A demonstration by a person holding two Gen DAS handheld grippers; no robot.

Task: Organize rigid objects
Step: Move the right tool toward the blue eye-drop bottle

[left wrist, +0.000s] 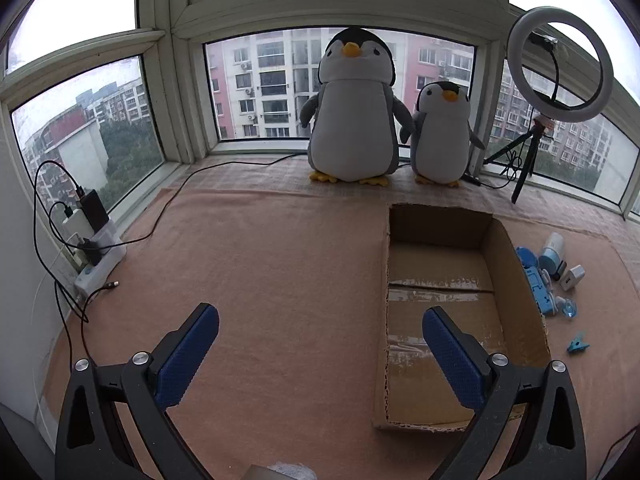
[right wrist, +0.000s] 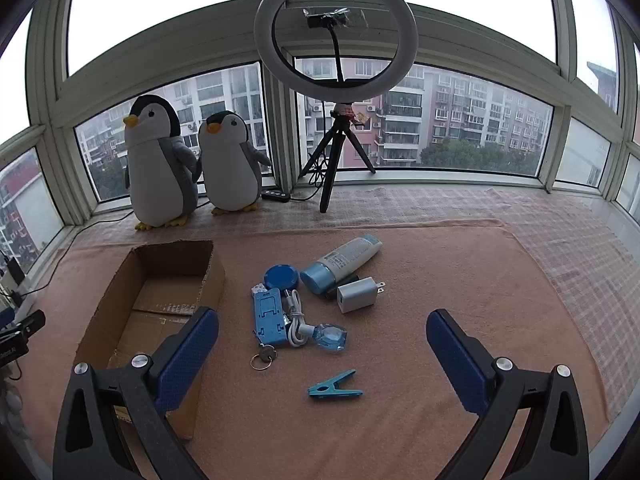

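Note:
An open cardboard box (right wrist: 100, 316) lies on the pink cloth, left of a cluster of small items: a blue-capped tube (right wrist: 340, 260), a round blue case (right wrist: 282, 278), a white charger plug (right wrist: 358, 294), a blue phone stand (right wrist: 267, 319), a white cable (right wrist: 296, 320), a faceted blue bottle (right wrist: 332, 336), a key on a ring (right wrist: 264, 358) and a blue clothespin (right wrist: 334, 386). My right gripper (right wrist: 322, 334) stands open above them, holding nothing. My left gripper (left wrist: 320, 332) is open over the cloth at the box's (left wrist: 520, 280) left wall; the box holds nothing.
Two plush penguins (left wrist: 354, 108) stand at the window. A ring light on a tripod (right wrist: 336, 40) stands behind the items. Power banks, chargers and black cables (left wrist: 94, 236) sit at the far left by the glass. The left gripper's body (right wrist: 16, 330) shows at the right wrist view's left edge.

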